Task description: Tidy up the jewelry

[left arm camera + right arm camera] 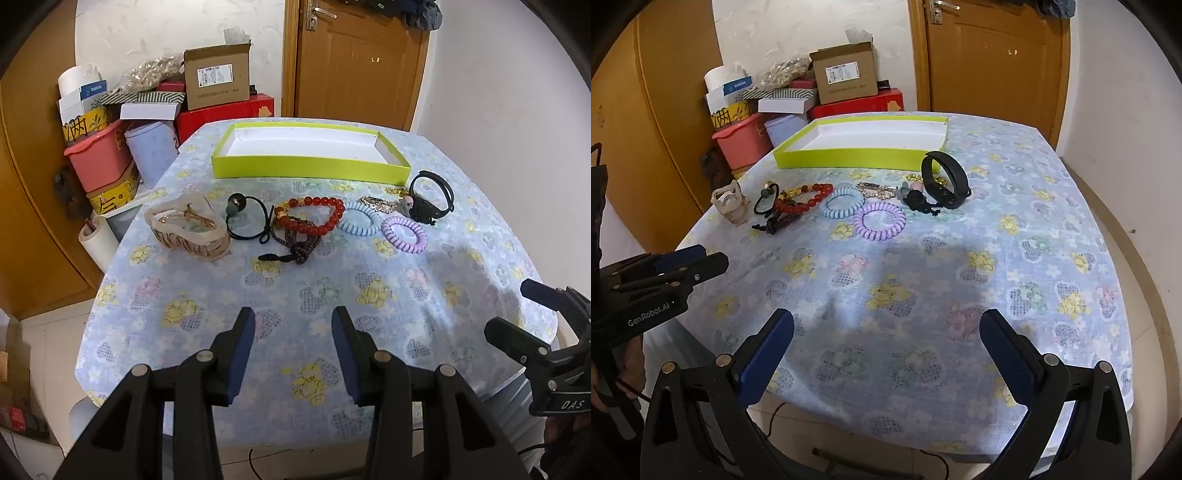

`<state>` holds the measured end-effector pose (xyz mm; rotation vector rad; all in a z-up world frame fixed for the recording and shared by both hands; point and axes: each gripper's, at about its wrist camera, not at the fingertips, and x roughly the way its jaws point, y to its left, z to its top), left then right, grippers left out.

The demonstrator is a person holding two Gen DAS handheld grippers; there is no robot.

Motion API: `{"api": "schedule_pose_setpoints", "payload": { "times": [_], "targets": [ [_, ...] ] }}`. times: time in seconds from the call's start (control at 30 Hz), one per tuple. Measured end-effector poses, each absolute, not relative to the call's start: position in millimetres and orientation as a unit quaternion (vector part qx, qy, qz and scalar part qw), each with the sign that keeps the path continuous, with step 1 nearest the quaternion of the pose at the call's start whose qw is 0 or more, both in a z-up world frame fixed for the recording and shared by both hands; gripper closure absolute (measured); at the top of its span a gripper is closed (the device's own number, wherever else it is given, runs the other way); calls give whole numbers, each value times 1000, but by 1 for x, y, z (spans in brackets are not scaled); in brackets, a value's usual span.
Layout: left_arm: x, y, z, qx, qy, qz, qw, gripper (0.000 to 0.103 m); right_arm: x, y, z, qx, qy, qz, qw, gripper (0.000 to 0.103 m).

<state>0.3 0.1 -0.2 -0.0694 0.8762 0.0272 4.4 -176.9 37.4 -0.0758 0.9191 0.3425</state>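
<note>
Your right gripper (886, 347), jaws wide apart, sits nearer the purple coil hair tie (880, 220), straight ahead; your left gripper (293, 350) hovers half-spread, empty.

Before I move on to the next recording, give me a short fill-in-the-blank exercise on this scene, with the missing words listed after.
1. The yellow-green tray on the table holds ____ jewelry pieces.
2. The coil hair tie beside the purple coil hair tie is light ____.
3. The bead bracelet has mostly ____ beads.
4. Both the left gripper and right gripper are ____, gripping nothing.

Missing words: no; blue; red; open
</note>
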Motion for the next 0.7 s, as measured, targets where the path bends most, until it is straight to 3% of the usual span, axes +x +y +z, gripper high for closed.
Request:
{"api": "schedule_pose_setpoints", "payload": {
  "times": [0.7],
  "targets": [
    [-5, 1, -5, -30, 426, 2, 904, 58, 4, -175, 38, -42, 441, 170, 880, 2]
  ]
}}
